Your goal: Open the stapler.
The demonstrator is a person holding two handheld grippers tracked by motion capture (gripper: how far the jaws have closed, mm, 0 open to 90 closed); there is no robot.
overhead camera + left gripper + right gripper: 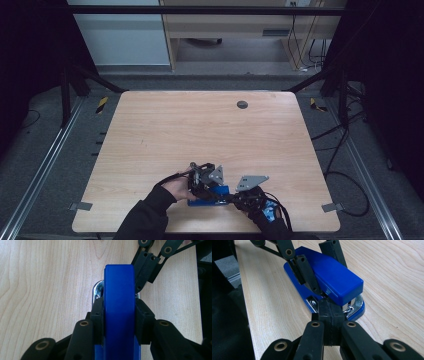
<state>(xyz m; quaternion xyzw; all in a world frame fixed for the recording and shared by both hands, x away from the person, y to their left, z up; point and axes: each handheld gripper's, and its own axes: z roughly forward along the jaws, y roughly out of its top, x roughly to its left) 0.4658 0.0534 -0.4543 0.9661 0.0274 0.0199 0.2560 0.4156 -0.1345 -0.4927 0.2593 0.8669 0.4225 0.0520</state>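
i have the blue stapler (210, 195) lying on the table (200, 130) near its front edge, between my two hands. my left tongs (119, 315) clamp the stapler's top arm from both sides (pads flat against the blue plastic). my right tongs (328, 312) are pressed together at the stapler's mouth, their tip just touching the metal by the front end; i cannot tell if they pinch anything.

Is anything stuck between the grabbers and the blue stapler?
No. The left gripper already clamps the blue stapler by its sides. The right gripper, jaws pressed together, sits right at the stapler's front end with nothing visible between them.
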